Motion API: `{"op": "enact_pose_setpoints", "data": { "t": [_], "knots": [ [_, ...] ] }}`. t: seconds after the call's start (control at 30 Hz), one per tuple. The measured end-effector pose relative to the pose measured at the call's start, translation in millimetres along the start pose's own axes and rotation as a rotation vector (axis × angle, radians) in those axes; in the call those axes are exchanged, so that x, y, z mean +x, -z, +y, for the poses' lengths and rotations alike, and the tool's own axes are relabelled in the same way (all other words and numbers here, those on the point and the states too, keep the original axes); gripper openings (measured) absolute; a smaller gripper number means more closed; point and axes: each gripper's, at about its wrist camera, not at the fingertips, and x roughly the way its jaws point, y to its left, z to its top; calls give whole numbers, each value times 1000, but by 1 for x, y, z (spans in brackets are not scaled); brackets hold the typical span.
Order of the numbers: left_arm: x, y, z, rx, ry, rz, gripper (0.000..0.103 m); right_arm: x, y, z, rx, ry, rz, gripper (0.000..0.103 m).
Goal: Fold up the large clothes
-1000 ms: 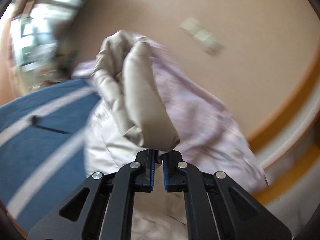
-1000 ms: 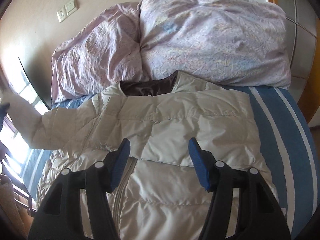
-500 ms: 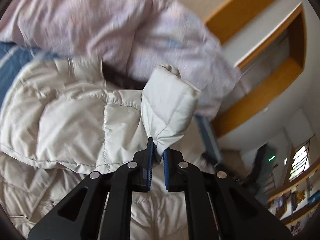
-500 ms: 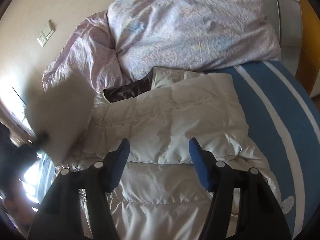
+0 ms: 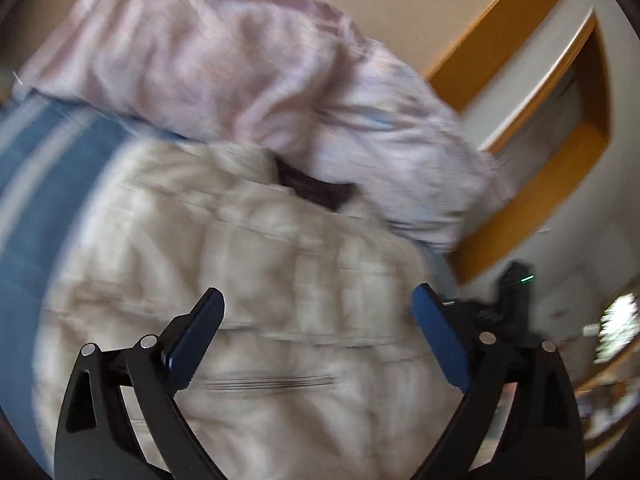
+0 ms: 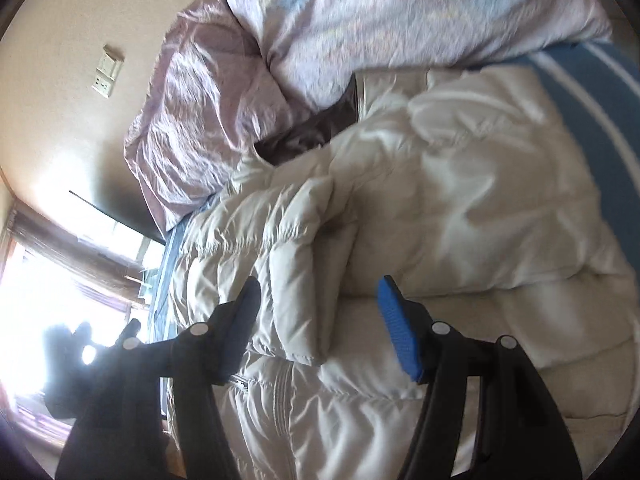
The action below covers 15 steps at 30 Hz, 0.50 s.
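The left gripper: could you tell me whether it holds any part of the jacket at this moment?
Nothing: the left gripper has just opened, its jaws wide apart above the jacket.

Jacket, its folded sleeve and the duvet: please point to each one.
Jacket [image 6: 480, 208], right wrist view, on its quilted body.
Sleeve [image 6: 296, 280], right wrist view, on the folded part.
Duvet [image 5: 224, 80], left wrist view, on its middle.

No readable text, label, brand or number anywhere: none on the jacket, the duvet or the wall plate.
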Motion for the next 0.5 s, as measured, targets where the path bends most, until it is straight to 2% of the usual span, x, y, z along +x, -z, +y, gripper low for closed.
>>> {"op": "enact_pose_setpoints", "data": {
  "t": [0.07,0.13,0.2,0.23,0.27,0.37,0.5],
  "knots": [
    [-7,6,11,34,-119,-14,96,13,2,2,3,3,35,57],
    [-6,9,22,31,-177,-1,96,26,5,5,0,5,75,54],
    [-4,14,36,7,-218,18,96,36,8,8,-7,10,101,36],
    [-3,15,41,-4,-227,23,96,39,9,10,-14,7,101,18],
    [-3,17,47,-16,-235,27,96,35,11,16,-29,12,65,14],
    [-5,19,58,-27,-256,27,96,14,17,32,-103,58,-58,10],
    [-7,20,65,-18,-287,18,96,14,24,28,-92,116,-56,10]
  ]
}}
